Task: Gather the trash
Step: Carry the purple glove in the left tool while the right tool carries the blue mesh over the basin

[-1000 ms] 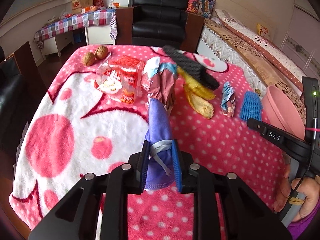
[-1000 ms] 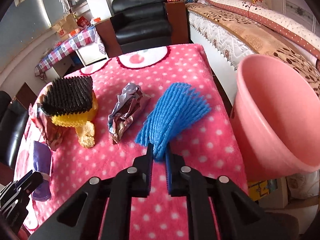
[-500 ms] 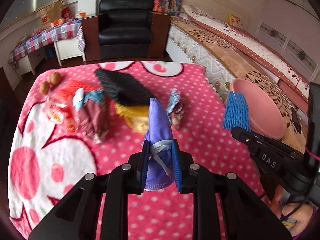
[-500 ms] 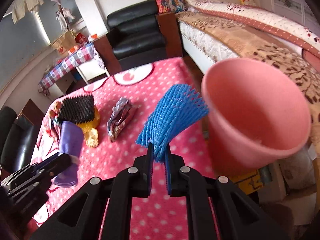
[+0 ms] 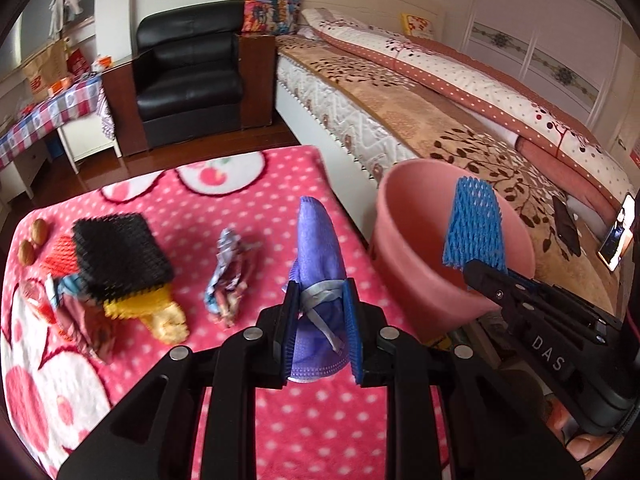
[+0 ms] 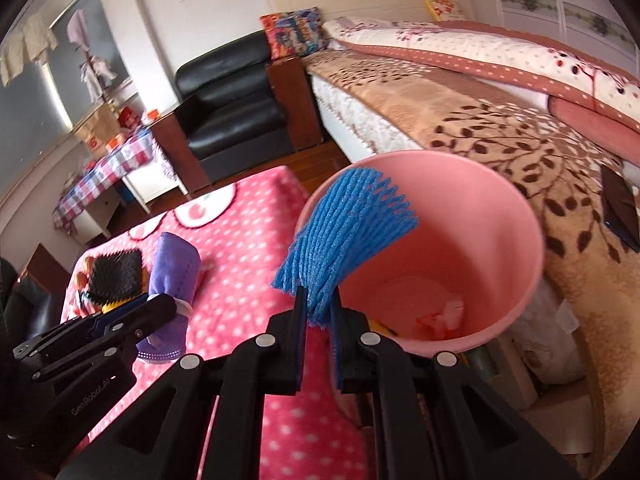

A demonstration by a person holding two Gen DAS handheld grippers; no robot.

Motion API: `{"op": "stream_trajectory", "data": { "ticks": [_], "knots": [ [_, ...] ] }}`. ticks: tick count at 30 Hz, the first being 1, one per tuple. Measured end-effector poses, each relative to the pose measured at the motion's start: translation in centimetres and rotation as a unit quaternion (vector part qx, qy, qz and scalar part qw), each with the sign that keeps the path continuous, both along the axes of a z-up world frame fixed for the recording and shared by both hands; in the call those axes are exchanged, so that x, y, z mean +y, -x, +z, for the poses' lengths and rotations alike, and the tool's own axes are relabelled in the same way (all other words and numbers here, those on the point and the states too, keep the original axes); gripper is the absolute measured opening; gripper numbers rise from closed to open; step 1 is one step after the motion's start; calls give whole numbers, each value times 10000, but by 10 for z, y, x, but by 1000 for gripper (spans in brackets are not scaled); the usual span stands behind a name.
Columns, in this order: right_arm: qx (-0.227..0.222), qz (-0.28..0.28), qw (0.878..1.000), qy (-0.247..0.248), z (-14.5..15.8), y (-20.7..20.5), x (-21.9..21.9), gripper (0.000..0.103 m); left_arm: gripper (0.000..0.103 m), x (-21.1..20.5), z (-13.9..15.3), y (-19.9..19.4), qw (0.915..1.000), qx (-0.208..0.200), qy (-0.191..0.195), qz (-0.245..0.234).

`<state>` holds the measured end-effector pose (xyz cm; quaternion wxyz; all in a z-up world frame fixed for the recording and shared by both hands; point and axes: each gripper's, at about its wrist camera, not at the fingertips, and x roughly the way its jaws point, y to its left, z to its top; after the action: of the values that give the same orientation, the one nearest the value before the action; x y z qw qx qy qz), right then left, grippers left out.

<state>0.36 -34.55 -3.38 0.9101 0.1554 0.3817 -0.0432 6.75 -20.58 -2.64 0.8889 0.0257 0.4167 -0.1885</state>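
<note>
My left gripper (image 5: 319, 320) is shut on a folded purple face mask (image 5: 318, 256), held above the pink dotted blanket (image 5: 248, 208) near the table's right edge. My right gripper (image 6: 319, 312) is shut on a blue foam fruit net (image 6: 344, 236) that hangs over the rim of the pink bin (image 6: 500, 240). In the left wrist view the same blue net (image 5: 474, 228) stands in front of the pink bin (image 5: 404, 256). The bin holds some scraps at its bottom. On the blanket lie a crumpled wrapper (image 5: 228, 276), a black net (image 5: 120, 248) on a yellow net (image 5: 156, 312), and more wrappers (image 5: 76, 308).
Two walnuts (image 5: 32, 240) sit at the blanket's far left. A bed (image 5: 440, 92) runs along the right, right behind the bin. A black armchair (image 5: 188, 68) and a checked side table (image 5: 48, 108) stand at the back. A phone (image 5: 618, 236) lies on the bed.
Both grippers have swung right and lifted, away from the trash pile toward the pink bin. The blue net now hangs over the bin's mouth; the mask has followed to the table's right edge.
</note>
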Motion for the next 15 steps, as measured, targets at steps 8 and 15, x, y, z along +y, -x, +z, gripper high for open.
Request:
{"op": "stream_trajectory", "data": {
  "ticks": [8, 15],
  "knots": [
    [-17, -374, 9993, 58, 2, 3, -39, 10, 22, -46, 4, -7, 9989, -128, 88, -448],
    [65, -539, 9985, 82, -6, -1, -60, 10, 22, -76, 4, -13, 9972, -160, 134, -720]
  ]
}}
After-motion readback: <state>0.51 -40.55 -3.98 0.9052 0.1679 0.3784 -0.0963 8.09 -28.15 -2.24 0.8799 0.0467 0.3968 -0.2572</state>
